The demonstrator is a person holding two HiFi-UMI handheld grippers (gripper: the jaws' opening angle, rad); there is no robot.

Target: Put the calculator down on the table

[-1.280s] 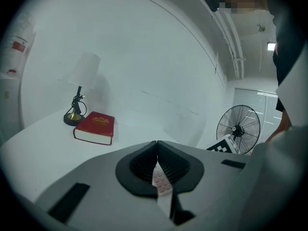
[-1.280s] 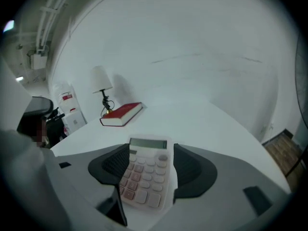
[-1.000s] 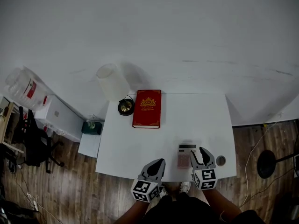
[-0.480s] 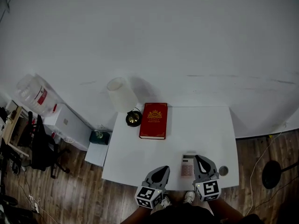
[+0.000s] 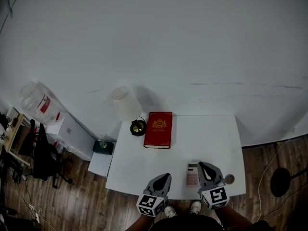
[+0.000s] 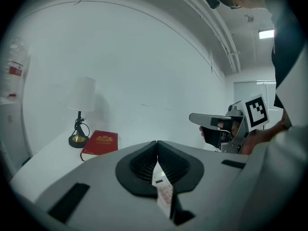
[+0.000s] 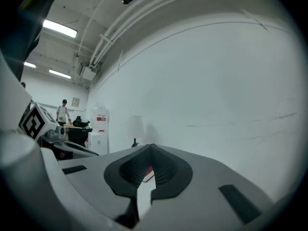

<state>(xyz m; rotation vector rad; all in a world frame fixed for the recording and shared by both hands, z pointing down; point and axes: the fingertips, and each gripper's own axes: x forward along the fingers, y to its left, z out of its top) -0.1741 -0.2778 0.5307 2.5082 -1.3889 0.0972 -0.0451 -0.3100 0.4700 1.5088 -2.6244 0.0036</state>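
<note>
On the table [image 5: 207, 134] lies the calculator [image 5: 192, 174], near the right tool [image 5: 202, 166].

From the head view we look steeply down from high above onto the table [image 5: 144, 162], with the left gripper [image 5: 166, 177] and the right gripper [image 5: 201, 165] at the lower edge. From the left gripper view and the right gripper view we look nearly level, close over each gripper's own jaws, across the tabletop toward the wall [image 6: 144, 57]. All three views share the red book [image 5: 158, 129] and the lamp [image 5: 126, 104]; the left gripper view also takes in the right gripper.
</note>
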